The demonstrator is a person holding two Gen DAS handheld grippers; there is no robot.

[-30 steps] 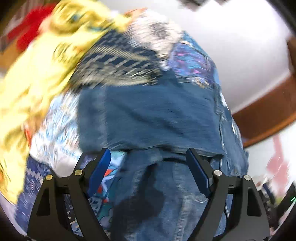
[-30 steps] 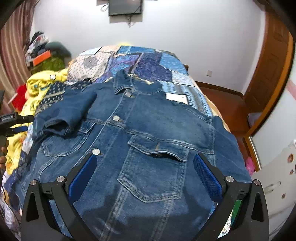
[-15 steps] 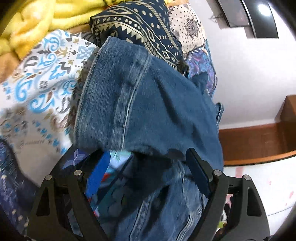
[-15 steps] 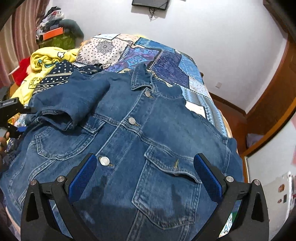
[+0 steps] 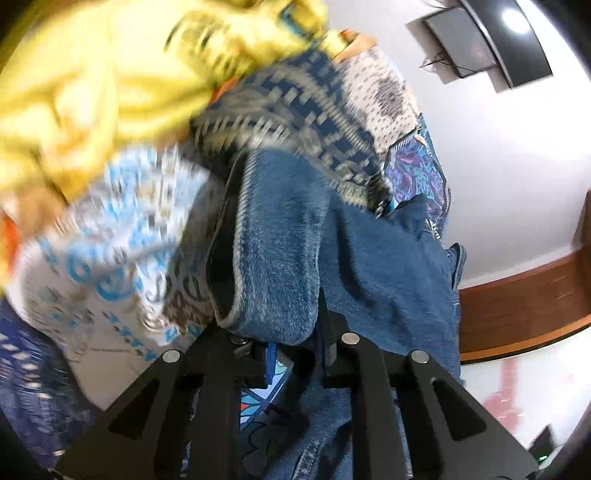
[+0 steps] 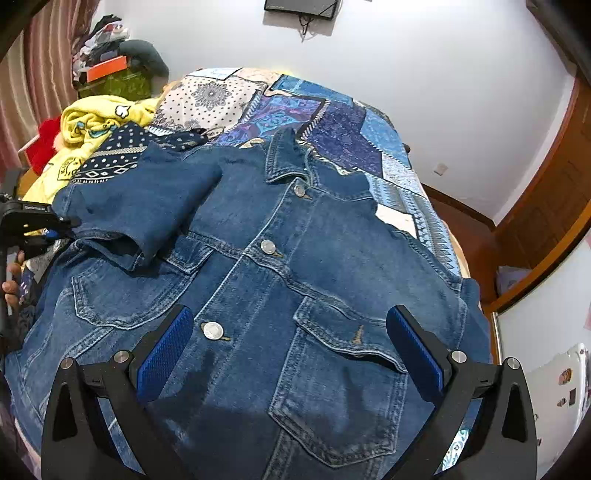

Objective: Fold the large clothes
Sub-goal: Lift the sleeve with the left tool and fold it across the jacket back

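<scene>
A blue denim jacket (image 6: 295, 266) lies front up on the patchwork bedspread (image 6: 343, 125), buttoned, collar toward the far wall. Its left sleeve (image 6: 144, 206) is folded over the chest. My left gripper (image 5: 295, 354) is shut on the cuff of that sleeve (image 5: 277, 258); it also shows at the left edge of the right wrist view (image 6: 48, 225). My right gripper (image 6: 288, 350) is open and empty, hovering above the jacket's lower front between the chest pockets.
A yellow garment (image 6: 92, 122) and a navy patterned cloth (image 6: 122, 155) lie on the bed's left side, with red fabric and a clutter pile behind. A screen hangs on the white wall (image 6: 301, 7). Wooden trim (image 6: 546, 206) stands right of the bed.
My left gripper has closed on the sleeve cuff, which it only straddled before. My right gripper has moved a little lower and closer over the jacket, still open.
</scene>
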